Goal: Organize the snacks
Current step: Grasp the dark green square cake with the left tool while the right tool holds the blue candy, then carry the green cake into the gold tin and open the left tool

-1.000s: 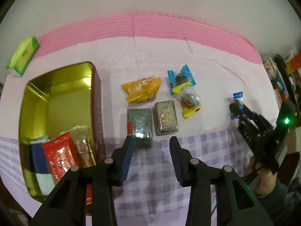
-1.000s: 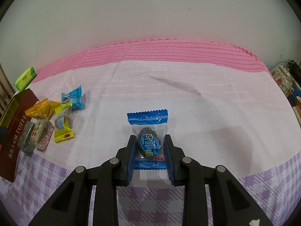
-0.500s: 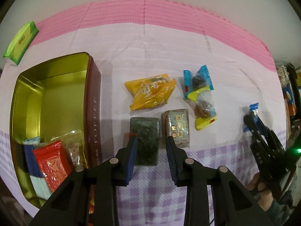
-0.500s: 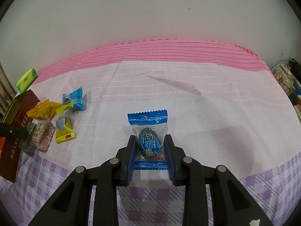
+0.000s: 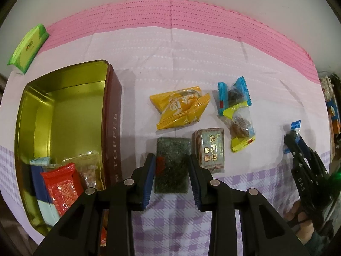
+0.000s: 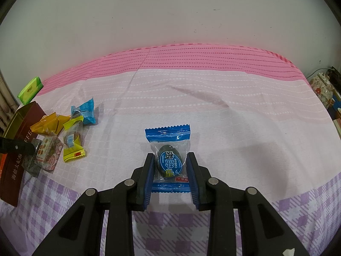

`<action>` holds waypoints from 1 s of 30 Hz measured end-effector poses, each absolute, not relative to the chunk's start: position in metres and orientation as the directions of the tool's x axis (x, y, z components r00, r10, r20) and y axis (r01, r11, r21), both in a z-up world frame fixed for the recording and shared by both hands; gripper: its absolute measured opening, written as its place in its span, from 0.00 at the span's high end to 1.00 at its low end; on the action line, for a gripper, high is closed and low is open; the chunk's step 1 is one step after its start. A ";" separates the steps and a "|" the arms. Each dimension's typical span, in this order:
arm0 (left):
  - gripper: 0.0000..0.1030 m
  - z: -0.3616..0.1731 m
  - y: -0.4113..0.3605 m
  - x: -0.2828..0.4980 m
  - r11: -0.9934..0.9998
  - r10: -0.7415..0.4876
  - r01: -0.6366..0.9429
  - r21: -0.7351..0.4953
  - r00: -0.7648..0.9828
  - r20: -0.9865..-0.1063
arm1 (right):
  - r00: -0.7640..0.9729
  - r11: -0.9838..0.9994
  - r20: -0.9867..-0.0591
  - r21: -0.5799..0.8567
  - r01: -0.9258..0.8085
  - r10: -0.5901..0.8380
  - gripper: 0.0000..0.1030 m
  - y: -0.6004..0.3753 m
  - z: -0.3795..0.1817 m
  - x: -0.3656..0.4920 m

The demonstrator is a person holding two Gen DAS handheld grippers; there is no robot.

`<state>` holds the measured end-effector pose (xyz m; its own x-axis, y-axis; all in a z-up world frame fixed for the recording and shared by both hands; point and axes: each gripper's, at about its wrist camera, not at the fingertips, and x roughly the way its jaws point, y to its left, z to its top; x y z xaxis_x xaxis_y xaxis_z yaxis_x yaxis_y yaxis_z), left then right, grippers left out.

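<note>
On the tablecloth (image 5: 191, 49) we've got both grippers clamped on snacks: left gripper (image 5: 171, 171) pinches the dark green slab packet (image 5: 171, 166) by its long sides, packet lying flat just right of the toffee tin (image 5: 64, 115); right gripper (image 6: 170, 170) grips the blue-ended oval candy (image 6: 169, 162), well apart from the rest, also down on the cloth

Progress, our read: early to midway. Tin holds a red packet (image 5: 61, 188), a clear bag of pale bits (image 5: 90, 170) and a blue-and-white pack (image 5: 40, 179) at its near end, far end bare

Left loose beside the tin:
- yellow pouch (image 5: 181, 108)
- brown block with printed label (image 5: 210, 149), touching the green slab
- blue-wrapped sweet (image 5: 233, 96) overlapped by a yellow-ended clear one (image 5: 240, 128)

Green tissue pack (image 5: 28, 49) sits at the far corner, can't tell if it counts as a snack

So we judge two grasped, neither lifted yet, four more to go, plenty of room in the tin
</note>
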<state>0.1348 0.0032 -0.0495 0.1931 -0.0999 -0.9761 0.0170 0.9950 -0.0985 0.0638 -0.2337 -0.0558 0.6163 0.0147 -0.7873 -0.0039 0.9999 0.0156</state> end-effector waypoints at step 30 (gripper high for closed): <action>0.66 -0.052 -0.004 0.126 0.992 -0.123 0.001 -0.125 0.171 -0.977 | 0.616 1.000 -0.788 0.016 -0.002 0.014 0.70 -0.233 -0.056 0.064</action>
